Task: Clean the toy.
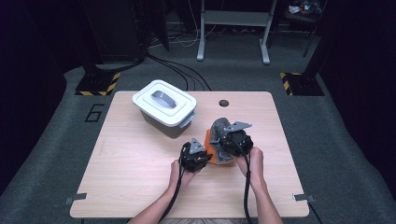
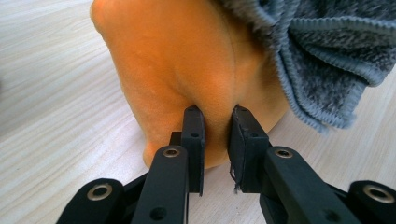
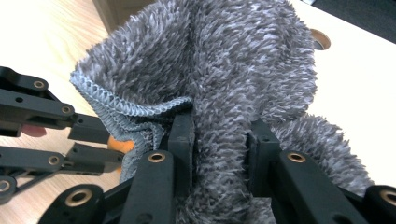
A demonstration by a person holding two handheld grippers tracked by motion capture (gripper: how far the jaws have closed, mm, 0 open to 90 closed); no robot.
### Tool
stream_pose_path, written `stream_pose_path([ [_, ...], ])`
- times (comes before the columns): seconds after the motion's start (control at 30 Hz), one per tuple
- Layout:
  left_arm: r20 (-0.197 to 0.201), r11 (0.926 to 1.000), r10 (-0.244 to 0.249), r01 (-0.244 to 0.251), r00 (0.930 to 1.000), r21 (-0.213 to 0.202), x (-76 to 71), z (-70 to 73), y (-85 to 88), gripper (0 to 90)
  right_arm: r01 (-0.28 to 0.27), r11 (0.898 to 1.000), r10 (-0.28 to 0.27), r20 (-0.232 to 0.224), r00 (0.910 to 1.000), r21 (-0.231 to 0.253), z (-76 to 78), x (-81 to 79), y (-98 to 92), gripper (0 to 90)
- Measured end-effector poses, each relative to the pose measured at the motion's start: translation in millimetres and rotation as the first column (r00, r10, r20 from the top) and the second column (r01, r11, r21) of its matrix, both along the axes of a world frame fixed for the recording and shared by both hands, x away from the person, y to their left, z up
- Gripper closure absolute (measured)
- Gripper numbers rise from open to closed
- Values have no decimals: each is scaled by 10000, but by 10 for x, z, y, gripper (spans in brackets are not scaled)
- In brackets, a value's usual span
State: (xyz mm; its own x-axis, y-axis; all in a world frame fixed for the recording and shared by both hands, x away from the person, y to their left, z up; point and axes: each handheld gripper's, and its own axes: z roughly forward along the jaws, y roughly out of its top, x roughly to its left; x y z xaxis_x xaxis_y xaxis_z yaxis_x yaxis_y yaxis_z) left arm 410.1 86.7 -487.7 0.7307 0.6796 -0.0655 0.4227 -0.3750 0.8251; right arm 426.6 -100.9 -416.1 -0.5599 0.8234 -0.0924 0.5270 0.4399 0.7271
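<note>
Pinching the orange cloth (image 2: 187, 70), the left claw (image 2: 215, 140) is sitting just beside the right claw (image 3: 219, 140), which is gripping the grey towel (image 3: 210, 60) overlapping it.

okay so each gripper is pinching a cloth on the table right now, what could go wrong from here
1. The left gripper pinches only a small fold of the orange cloth, so it might slip out if pulled.
2. The grey towel lies over the orange cloth; lifting one may drag the other.
3. The right gripper works near the white lidded box; a wide swing could knock it.
</note>
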Motion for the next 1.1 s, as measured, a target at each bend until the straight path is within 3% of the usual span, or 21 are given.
stream_pose_path([
  [0.7, 84, 10000, -78, 78, 9999, 26, 6, -5, 7, 772, 1204, 9915, -1179, -511, 9917, 494, -172, 29, -483, 679],
  [0.9, 103, 10000, -53, 53, 9999, -3, 6, -8, 2, 772, 1671, 9841, -1618, -845, 9832, 597, -305, 78, -613, 680],
  [1.1, 81, 10000, -28, 28, 10000, -15, 8, -10, 4, 772, 2254, 9738, -2197, -1306, 9668, 296, -478, 148, -705, 682],
])
